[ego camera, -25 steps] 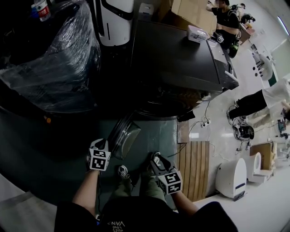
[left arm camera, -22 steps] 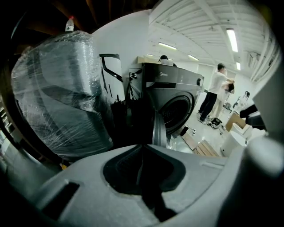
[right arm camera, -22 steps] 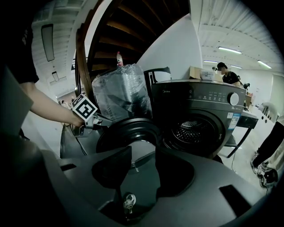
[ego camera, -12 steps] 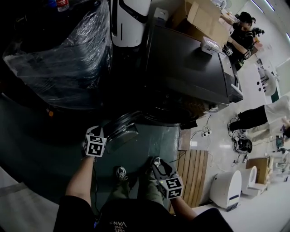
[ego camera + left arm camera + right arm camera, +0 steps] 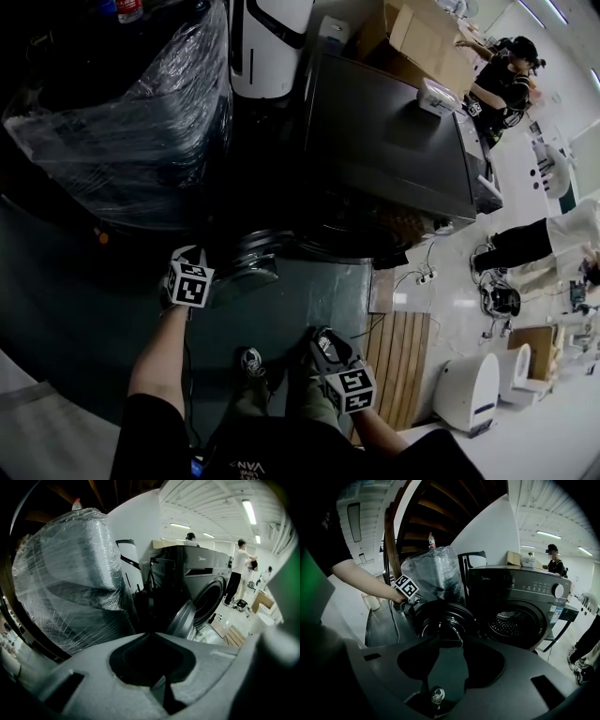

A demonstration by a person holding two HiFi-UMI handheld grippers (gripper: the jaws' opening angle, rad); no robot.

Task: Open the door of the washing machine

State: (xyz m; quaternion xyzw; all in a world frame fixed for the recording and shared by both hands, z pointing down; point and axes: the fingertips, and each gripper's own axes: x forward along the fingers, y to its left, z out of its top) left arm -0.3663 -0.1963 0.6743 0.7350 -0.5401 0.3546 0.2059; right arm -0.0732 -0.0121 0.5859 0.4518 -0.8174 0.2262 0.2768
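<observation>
Door (image 5: 249, 266) ajar over dark floor (image 5: 302, 302) — white wall (image 5: 140, 527) (strip lights (image 5: 248, 512) above)

Upper left: a bulky object wrapped in clear plastic film (image 5: 122, 112), with a red-labelled bottle (image 5: 128, 9) standing on top of it. Just beside it, towards the right, a white upright unit with a dark stripe (image 5: 272, 37). Upper right: a cardboard box (image 5: 422, 37), a small white object (image 5: 437, 96) near it, and a person in a dark top (image 5: 502, 80). Right edge: a second person in a white top and dark trousers (image 5: 539, 220). On the floor: a slatted wooden board (image 5: 401, 356), a white power strip (image 5: 424, 275) with its cables, a rounded white unit (image 5: 469, 389) and a sneaker (image 5: 251, 360). Overhead: strip lights (image 5: 248, 510) and the underside of a wooden staircase (image 5: 440, 513).
</observation>
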